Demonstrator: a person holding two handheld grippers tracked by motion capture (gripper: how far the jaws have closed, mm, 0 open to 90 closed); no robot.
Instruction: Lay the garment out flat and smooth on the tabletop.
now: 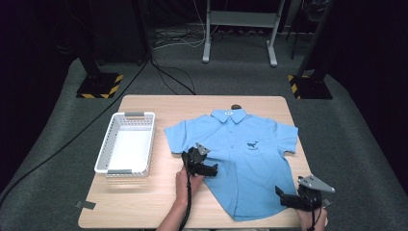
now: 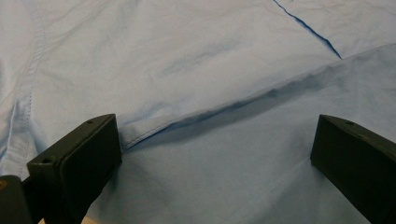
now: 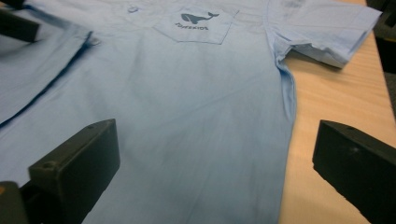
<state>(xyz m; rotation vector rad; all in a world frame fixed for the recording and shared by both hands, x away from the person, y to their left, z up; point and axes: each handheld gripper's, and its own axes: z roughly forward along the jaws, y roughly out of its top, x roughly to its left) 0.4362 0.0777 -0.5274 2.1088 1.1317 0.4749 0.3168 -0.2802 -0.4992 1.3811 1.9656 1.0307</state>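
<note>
Both grippers wide open at a light-blue shirt

The right gripper (image 1: 287, 196) hovers over the shirt's (image 1: 240, 159) near right hem, jaws apart and empty; the left gripper (image 1: 210, 169), jaws apart, rests on its left side. The shirt lies flat on the wooden table (image 1: 159, 202), beside a white basket (image 1: 126, 144).

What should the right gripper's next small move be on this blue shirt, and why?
Probably ease the right gripper in to pinch the shirt at its near side edge. Its jaws stand open and empty by the hem corner, while the left gripper waits open over the front placket.
</note>
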